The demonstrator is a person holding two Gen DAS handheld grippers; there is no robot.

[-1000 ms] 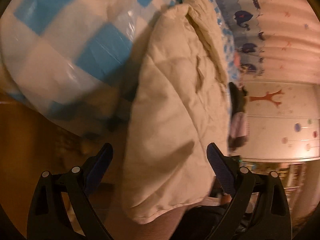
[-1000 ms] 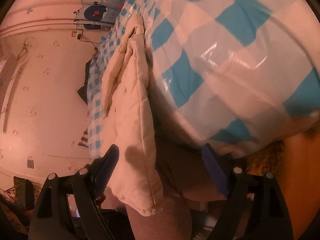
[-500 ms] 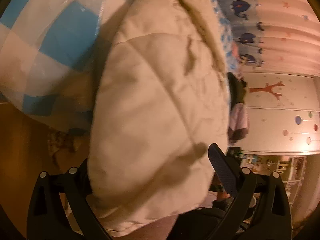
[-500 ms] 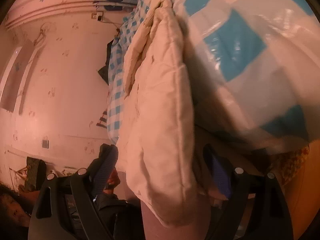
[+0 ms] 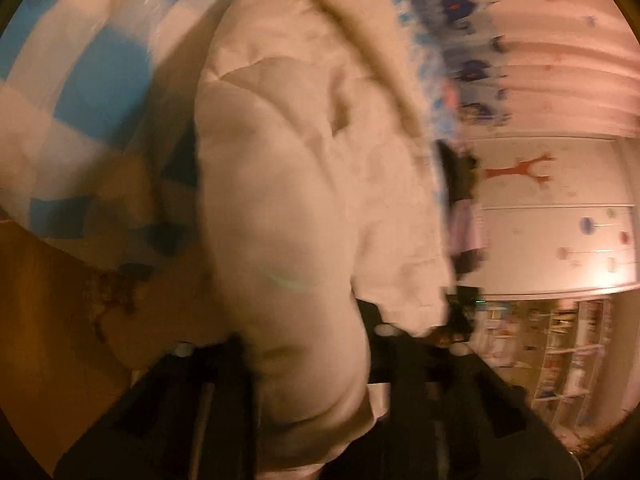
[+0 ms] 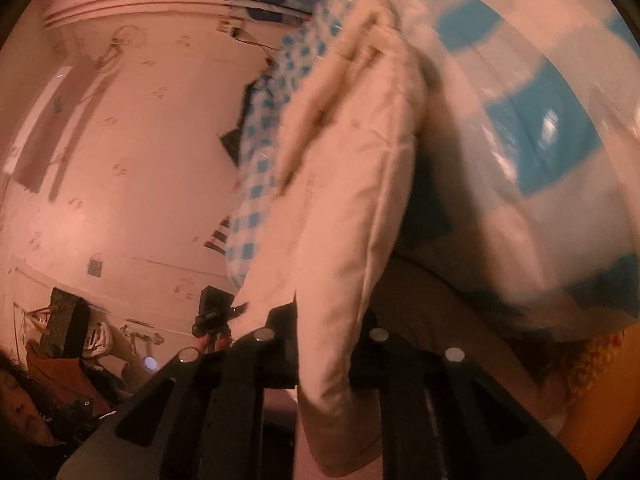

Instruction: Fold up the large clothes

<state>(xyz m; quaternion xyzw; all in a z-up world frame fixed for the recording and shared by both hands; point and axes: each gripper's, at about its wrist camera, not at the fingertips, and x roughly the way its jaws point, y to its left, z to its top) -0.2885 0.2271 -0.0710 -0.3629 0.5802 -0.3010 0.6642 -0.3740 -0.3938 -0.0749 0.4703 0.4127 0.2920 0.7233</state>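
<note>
Left gripper [image 5: 308, 344]: seen blurred at the bottom of the left wrist view, both black fingers closed in against a thick fold of the cream jacket [image 5: 304, 168], which is pinched between them. Cream jacket: quilted and padded, stretched up and away from the jaws toward the top of the frame, with a furry collar [image 5: 360, 36] at its far end. Checked cover [image 5: 80, 92]: blue and white, glossy, spread over the bed under and to the left of the jacket; its near edge is draped down over a wooden side [image 5: 44, 320]. Whale curtain [image 5: 464, 52]: seen past the jacket's right edge. Wardrobe [image 5: 552, 216]: white, with tree and dot stickers, at far right; shelves [image 5: 560, 344] below it.

Right gripper [image 6: 324, 340]: fingers narrowed on another edge of the jacket [image 6: 352, 200], the seamed fold clamped between them and hung below the jaws. Pink wall [image 6: 132, 140]: fills the left of the right wrist view, a dark bag [image 6: 64, 320] low against it. Person's face [image 6: 20, 408]: partly seen at the bottom left corner. Jacket: lifted off the cover [image 6: 540, 140], its collar end laid on the bed near the far edge. Cover: large checks at right, small checks [image 6: 264, 152] along the jacket's left side.
</note>
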